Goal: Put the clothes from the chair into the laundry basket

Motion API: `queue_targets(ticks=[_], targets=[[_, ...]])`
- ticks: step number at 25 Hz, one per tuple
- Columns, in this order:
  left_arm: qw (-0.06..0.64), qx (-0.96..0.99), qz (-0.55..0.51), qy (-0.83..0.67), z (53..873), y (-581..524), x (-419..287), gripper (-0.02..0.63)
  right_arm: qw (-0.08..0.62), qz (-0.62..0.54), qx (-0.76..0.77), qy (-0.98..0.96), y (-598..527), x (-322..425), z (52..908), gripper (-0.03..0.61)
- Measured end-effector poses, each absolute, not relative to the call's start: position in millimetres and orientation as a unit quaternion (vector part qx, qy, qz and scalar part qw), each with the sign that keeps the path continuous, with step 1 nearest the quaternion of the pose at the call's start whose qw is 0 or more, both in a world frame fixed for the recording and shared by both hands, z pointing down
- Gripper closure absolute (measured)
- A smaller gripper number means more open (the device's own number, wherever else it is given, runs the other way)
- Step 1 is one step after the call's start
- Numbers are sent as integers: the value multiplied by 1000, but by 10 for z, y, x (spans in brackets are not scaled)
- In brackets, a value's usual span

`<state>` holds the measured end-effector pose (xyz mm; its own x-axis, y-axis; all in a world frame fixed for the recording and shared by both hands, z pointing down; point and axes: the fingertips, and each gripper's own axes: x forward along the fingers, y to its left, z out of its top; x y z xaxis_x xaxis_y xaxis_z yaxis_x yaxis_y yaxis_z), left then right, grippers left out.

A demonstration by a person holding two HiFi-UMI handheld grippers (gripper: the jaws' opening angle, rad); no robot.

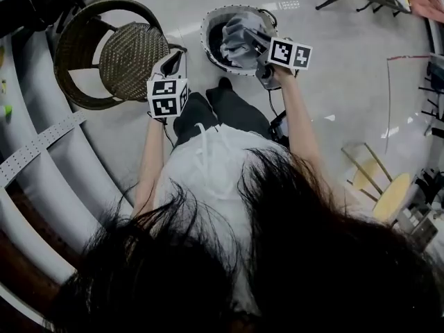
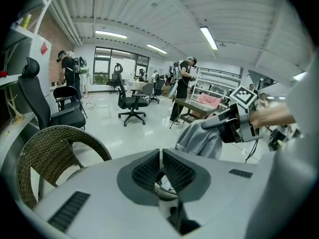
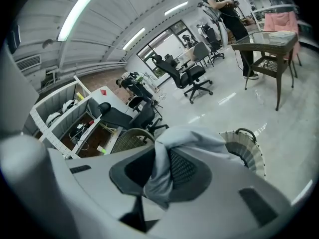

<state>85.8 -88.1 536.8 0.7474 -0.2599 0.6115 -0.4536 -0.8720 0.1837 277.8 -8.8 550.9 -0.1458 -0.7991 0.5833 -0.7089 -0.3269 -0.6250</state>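
A grey garment (image 1: 238, 37) hangs over the round laundry basket (image 1: 207, 41), which holds dark and grey clothes. My right gripper (image 1: 262, 46) is shut on this garment; in the right gripper view the cloth (image 3: 162, 171) is pinched between the pads, with the basket (image 3: 247, 152) below to the right. The wicker chair (image 1: 128, 57) stands left of the basket, its seat bare. My left gripper (image 1: 173, 64) hovers by the chair's right edge, its jaws shut on nothing (image 2: 160, 156). From the left gripper view the garment (image 2: 202, 139) dangles from the right gripper (image 2: 230, 126).
A curved white desk (image 1: 41, 186) runs along the left. A wooden stool (image 1: 388, 194) stands at the right. My own legs and a shoe (image 1: 225, 83) are just below the basket. Black office chairs (image 2: 130, 101), a low table (image 3: 266, 41) and several people stand further off.
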Motion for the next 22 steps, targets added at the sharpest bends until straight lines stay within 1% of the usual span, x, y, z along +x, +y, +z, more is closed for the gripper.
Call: queue_targets(ticks=[9, 16, 19, 20, 21, 22], targets=[[165, 918, 310, -182, 5474, -733, 1364, 583, 13, -525, -658, 540, -105, 3181, 6192, 492], [165, 915, 320, -182, 5589, -649, 1563, 583, -13, -549, -657, 517, -281, 3344, 6694, 492], [165, 912, 329, -182, 5654, -627, 1597, 583, -39, -559, -660, 500, -274, 3392, 6985, 492], [165, 910, 333, -183, 5676, -622, 1596, 583, -49, -564, -659, 496, -265, 3393, 7082, 486], [165, 909, 337, -183, 5700, -615, 1592, 583, -58, -570, -655, 493, -254, 3385, 7174, 465], [165, 907, 342, -183, 5728, -609, 1590, 583, -66, -577, -649, 490, -243, 3375, 7262, 412]])
